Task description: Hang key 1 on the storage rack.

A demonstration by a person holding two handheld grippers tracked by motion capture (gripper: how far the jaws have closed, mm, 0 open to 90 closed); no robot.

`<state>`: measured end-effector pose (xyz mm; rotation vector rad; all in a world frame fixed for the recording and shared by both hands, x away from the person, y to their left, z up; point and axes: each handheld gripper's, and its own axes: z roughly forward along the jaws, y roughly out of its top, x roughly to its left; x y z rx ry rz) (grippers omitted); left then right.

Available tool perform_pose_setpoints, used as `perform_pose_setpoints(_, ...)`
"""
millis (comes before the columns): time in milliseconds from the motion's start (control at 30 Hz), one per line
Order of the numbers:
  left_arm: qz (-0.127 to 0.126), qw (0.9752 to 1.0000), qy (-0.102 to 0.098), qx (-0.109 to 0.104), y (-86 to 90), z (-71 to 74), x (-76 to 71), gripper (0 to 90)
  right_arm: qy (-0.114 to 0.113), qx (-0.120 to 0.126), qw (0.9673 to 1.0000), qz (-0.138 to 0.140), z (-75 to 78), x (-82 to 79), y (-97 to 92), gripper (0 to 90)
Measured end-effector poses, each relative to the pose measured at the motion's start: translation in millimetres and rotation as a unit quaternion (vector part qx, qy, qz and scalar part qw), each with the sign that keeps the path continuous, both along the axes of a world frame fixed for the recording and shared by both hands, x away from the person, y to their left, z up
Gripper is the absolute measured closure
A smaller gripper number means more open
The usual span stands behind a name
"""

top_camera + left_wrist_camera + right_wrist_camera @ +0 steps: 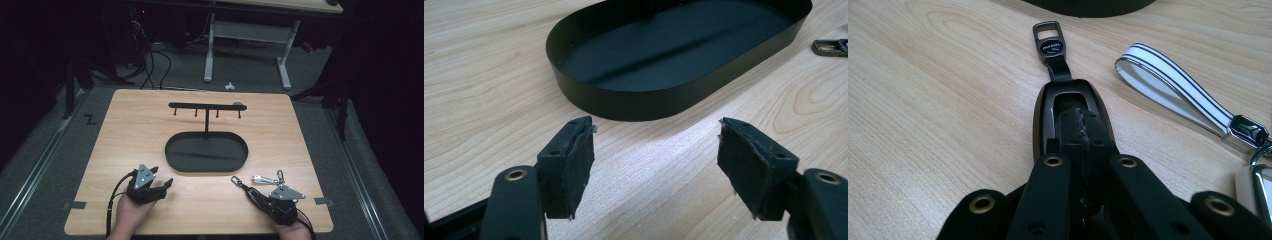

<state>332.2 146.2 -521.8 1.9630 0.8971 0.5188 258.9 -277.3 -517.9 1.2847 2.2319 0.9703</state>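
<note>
Dim workshop floor and white desk legs lie beyond the wooden table (120,150), which carries a black stand (206,107) with a row of small hooks rising out of an oval black tray (634,102).

Ahead of the left gripper (159,183), the tray's near wall stands just past the jaw tips; those jaws are spread wide with nothing but bare wood between them.

At the near right corner, the right gripper (1083,131) has its jaws pressed together, and they lie over the body of a dark key fob (1048,107). Whether the pads pinch any part of it I cannot tell from these views. The fob's short strap and metal tab (1050,42) stick out beyond the jaw tips, pointing toward the tray.

Just to the right of that gripper lies a second keychain with a white striped loop (1168,85) and a shiny clasp.

The fob looks light, stiff and glossy, so it would probably slip under pads on its smooth shell. Its woven strap seems the better hold: soft, grippy, and it leaves the tab's opening free for a hook.
</note>
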Motion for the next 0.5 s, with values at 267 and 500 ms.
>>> perform_pose_setpoints(267,0.007,1.0,-0.001,-0.001,3.7,0.1,-0.8,31.2,-0.012,0.005,0.9998,0.013,7.4,-0.9,3.5,86.0)
perform_pose_setpoints(500,0.009,1.0,-0.001,0.0,4.4,0.2,-0.2,30.1,-0.017,0.01,0.9995,0.023,12.2,-0.6,6.3,80.3)
